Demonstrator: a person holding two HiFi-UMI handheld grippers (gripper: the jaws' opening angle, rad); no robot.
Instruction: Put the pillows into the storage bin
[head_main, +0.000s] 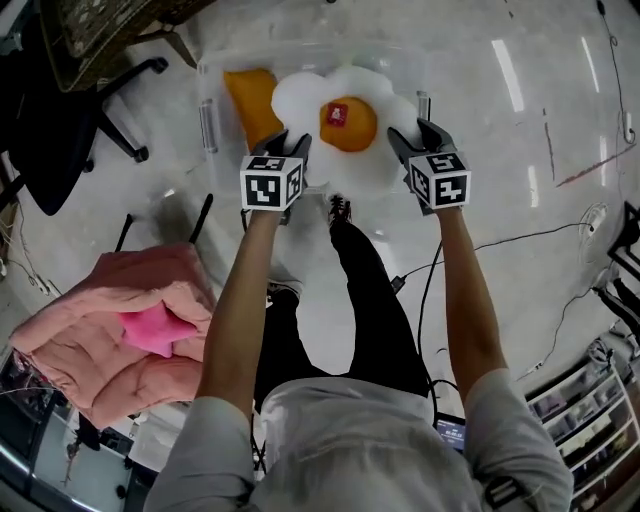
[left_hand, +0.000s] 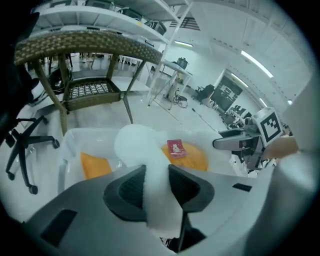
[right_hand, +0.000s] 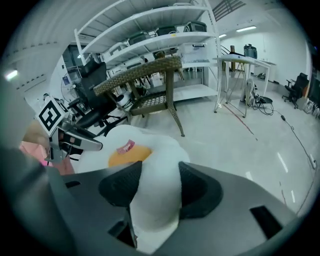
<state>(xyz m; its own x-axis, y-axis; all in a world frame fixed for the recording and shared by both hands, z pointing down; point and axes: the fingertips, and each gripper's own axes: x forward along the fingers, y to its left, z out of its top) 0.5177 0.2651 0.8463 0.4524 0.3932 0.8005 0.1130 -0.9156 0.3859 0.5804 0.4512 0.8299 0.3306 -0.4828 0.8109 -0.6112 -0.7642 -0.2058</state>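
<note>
A white fried-egg pillow (head_main: 345, 130) with an orange yolk and a red tag hangs over the clear storage bin (head_main: 212, 95). My left gripper (head_main: 290, 150) is shut on its left edge, white plush pinched between the jaws (left_hand: 156, 187). My right gripper (head_main: 412, 148) is shut on the right edge of the egg pillow (right_hand: 150, 150). An orange pillow (head_main: 250, 100) lies inside the bin at its left; the orange pillow (left_hand: 94, 165) also shows in the left gripper view. A pink star pillow (head_main: 152, 328) rests on a pink quilted cushion (head_main: 110, 345) at the lower left.
A black office chair (head_main: 60, 100) stands left of the bin and a wicker chair (left_hand: 85, 65) behind it. Cables run across the floor at the right (head_main: 540, 240). The person's legs (head_main: 370, 300) stand just before the bin.
</note>
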